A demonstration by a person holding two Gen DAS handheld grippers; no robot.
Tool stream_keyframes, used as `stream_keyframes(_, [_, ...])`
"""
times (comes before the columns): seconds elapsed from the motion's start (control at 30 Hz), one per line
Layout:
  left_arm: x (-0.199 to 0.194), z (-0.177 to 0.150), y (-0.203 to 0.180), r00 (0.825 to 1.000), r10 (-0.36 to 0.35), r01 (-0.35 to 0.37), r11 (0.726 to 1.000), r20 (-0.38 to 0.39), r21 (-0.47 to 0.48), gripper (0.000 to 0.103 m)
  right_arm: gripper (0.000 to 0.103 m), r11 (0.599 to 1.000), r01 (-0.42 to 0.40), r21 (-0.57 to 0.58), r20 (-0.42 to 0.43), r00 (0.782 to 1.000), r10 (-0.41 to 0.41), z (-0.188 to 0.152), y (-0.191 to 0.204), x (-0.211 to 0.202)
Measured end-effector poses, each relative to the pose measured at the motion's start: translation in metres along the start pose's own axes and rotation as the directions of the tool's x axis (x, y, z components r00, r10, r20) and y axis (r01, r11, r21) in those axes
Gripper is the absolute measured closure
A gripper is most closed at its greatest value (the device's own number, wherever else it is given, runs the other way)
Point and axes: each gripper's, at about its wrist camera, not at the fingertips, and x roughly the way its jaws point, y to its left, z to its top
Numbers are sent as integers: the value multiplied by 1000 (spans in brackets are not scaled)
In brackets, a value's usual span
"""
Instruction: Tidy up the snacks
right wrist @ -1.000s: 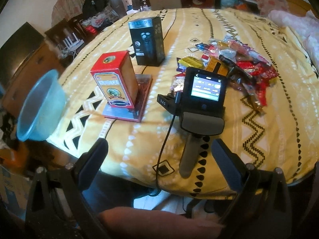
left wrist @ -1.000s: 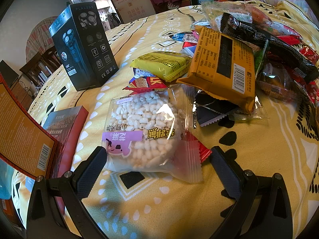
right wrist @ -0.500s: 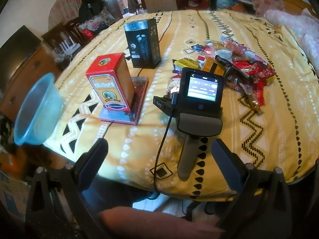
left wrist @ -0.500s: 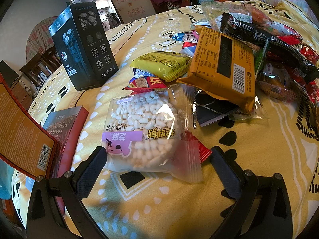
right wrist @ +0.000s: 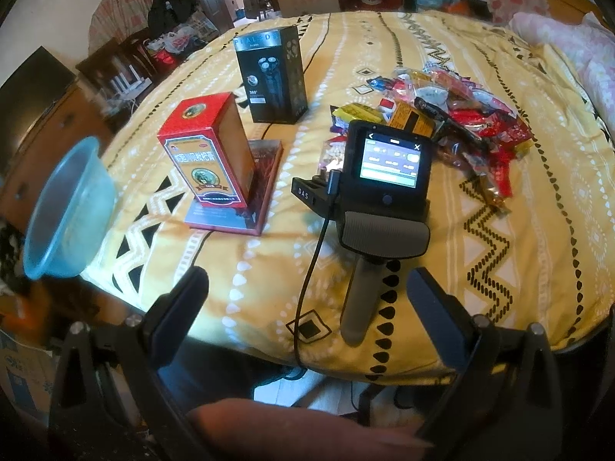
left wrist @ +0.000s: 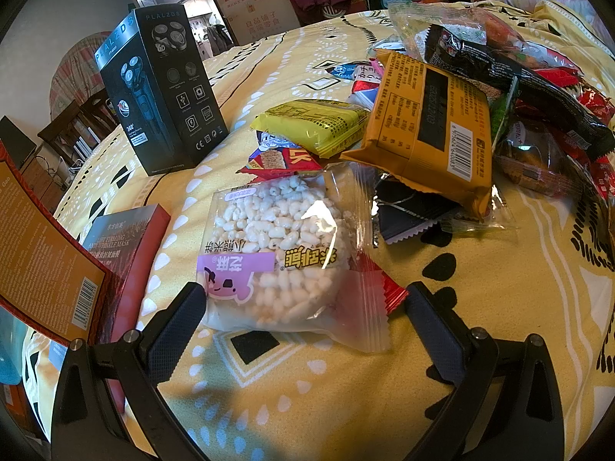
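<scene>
A clear bag of puffed rice cake with a purple label lies on the yellow cloth between the fingers of my open left gripper; the left fingertip touches the bag's edge. Behind it lies a pile of snacks: a yellow pack, an orange pack, a black pack, red wrappers. In the right wrist view the snack pile sits at the table's far right. My right gripper hangs open and empty off the table's near edge, looking at the back of the left gripper's handle and screen.
A black shaver box stands at the left back. A red upright box stands on a flat red mask box. A blue plastic basin is off the table's left edge. The yellow tablecloth drapes over the near edge.
My right gripper has drifted slightly, so the table sits a little higher and closer in its view. The left gripper and the rice cake bag have not visibly moved.
</scene>
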Motion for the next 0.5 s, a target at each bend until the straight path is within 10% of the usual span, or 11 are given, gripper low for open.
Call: stream_keyframes(0.5, [0,0,0,1000,0,0,1000,0,0,0,0,999,49,-2,-26,998,-50,1,0,5])
